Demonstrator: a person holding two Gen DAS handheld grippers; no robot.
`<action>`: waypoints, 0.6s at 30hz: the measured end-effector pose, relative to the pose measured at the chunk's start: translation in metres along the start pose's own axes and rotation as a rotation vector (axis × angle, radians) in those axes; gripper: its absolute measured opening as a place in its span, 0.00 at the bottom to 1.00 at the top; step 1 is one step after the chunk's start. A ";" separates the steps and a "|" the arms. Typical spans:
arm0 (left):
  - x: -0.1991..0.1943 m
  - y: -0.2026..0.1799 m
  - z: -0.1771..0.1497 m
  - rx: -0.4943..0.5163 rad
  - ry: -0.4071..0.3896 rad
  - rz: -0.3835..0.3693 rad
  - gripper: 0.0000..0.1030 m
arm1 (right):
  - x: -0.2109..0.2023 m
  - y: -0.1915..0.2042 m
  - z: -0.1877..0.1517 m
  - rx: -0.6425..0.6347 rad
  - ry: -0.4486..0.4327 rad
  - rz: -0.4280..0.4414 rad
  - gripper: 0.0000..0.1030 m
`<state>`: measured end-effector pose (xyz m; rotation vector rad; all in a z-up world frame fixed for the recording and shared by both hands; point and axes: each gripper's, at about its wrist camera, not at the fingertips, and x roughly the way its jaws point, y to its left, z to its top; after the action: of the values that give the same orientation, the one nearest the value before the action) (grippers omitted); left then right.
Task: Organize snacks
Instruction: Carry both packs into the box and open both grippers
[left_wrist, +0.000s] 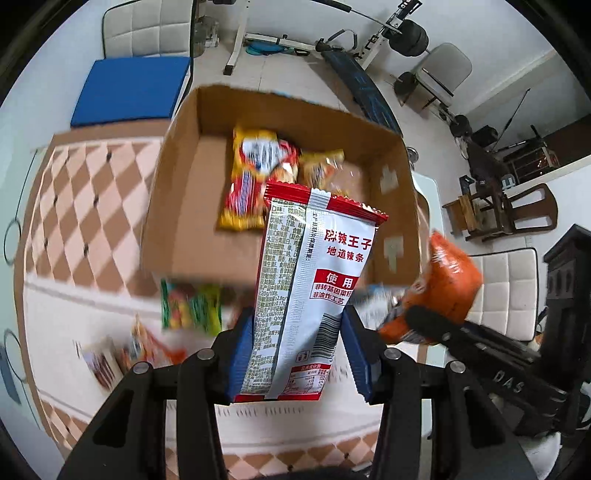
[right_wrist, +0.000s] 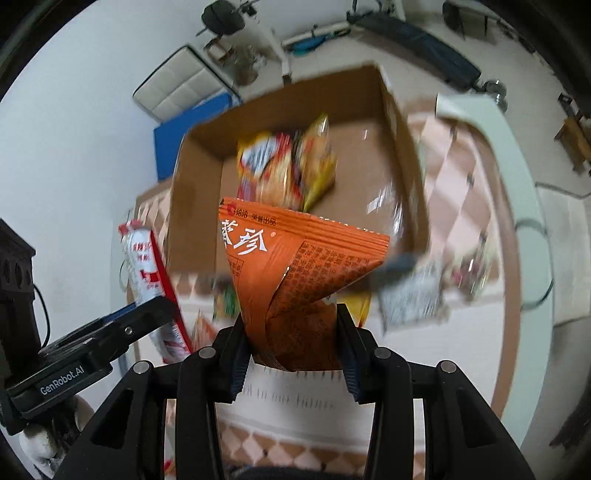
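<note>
A: Partway, by the look of it. The cardboard box (left_wrist: 177, 206) on the counter (left_wrist: 74, 192) already holds a few yellow-and-red snack packs (left_wrist: 251, 173) lying on its floor.

B: And in transit? The left gripper (left_wrist: 299, 354) is clenched on a red-and-white snack packet (left_wrist: 314, 258), held upright in front of the box. The right gripper (right_wrist: 291, 350) grasps an orange snack bag (right_wrist: 295, 266), crumpled at the pinch, also short of the box.

A: Neither is inside yet. Left over: a green-and-yellow packet (left_wrist: 190, 306) and several blurred packets (left_wrist: 140, 343) on the counter, near the box's front wall. Exact count cannot be told.
</note>
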<state>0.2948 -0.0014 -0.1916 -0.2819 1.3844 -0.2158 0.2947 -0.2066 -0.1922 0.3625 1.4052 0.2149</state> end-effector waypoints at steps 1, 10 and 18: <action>0.004 0.002 0.009 -0.002 -0.001 0.016 0.42 | -0.002 -0.005 0.014 0.001 -0.005 -0.011 0.43; 0.067 0.032 0.111 0.007 0.064 0.197 0.43 | 0.057 -0.019 0.119 0.017 0.006 -0.144 0.43; 0.116 0.057 0.151 -0.023 0.149 0.230 0.43 | 0.106 -0.030 0.160 -0.008 0.062 -0.234 0.43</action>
<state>0.4630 0.0266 -0.2935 -0.1253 1.5542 -0.0310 0.4667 -0.2156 -0.2815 0.1841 1.4941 0.0405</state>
